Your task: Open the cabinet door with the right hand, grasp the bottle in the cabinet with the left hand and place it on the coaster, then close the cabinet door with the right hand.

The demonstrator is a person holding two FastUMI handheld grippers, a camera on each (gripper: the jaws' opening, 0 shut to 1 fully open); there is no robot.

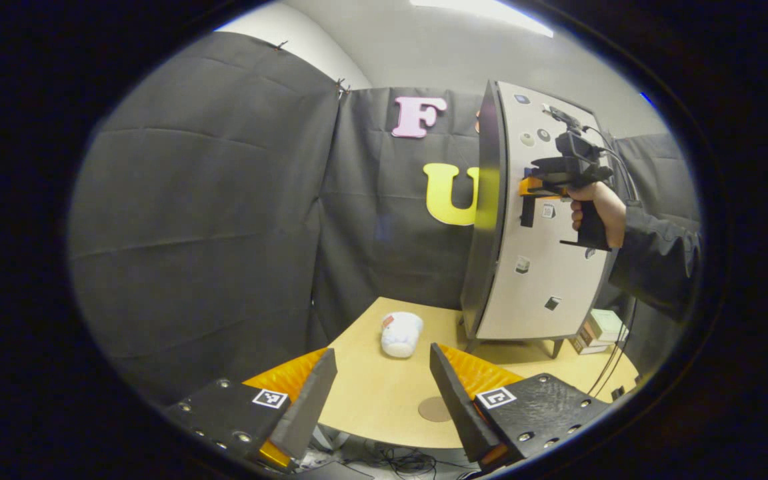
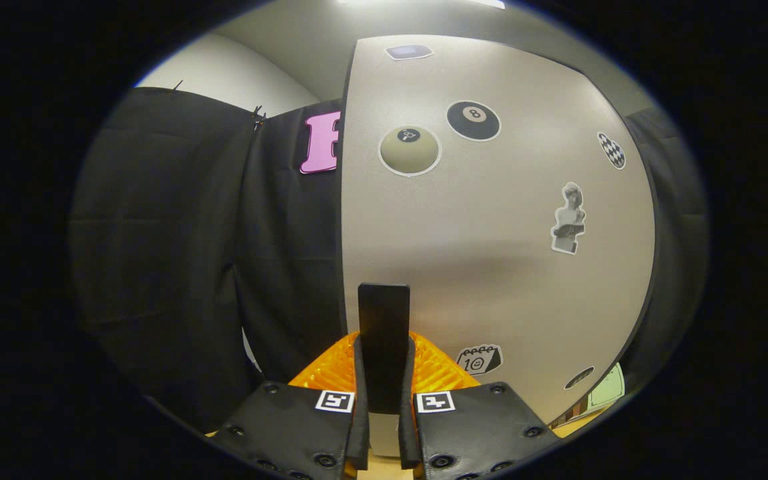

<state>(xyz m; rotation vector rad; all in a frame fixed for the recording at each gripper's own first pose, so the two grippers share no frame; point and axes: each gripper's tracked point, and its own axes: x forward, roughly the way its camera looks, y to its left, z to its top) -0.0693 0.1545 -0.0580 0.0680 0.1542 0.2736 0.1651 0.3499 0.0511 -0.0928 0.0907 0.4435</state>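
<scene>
Right now my R tongs point(image 2: 384, 400) are clamped on the cabinet door's handle point(image 2: 384, 333), a dark bar standing upright between both fingers, long axis vertical. Door point(image 2: 491, 220) looks shut or barely cracked, its face filling the space just ahead. My L tongs point(image 1: 381, 390) hang wide open, holding nothing, over the counter point(image 1: 371, 393). Coaster point(image 1: 435, 409) lies just ahead, by the R finger. Further on, a white bottle point(image 1: 401, 333) lies on its side, long axis running away from me. Cabinet point(image 1: 537, 220) stands beyond, to the right.
</scene>
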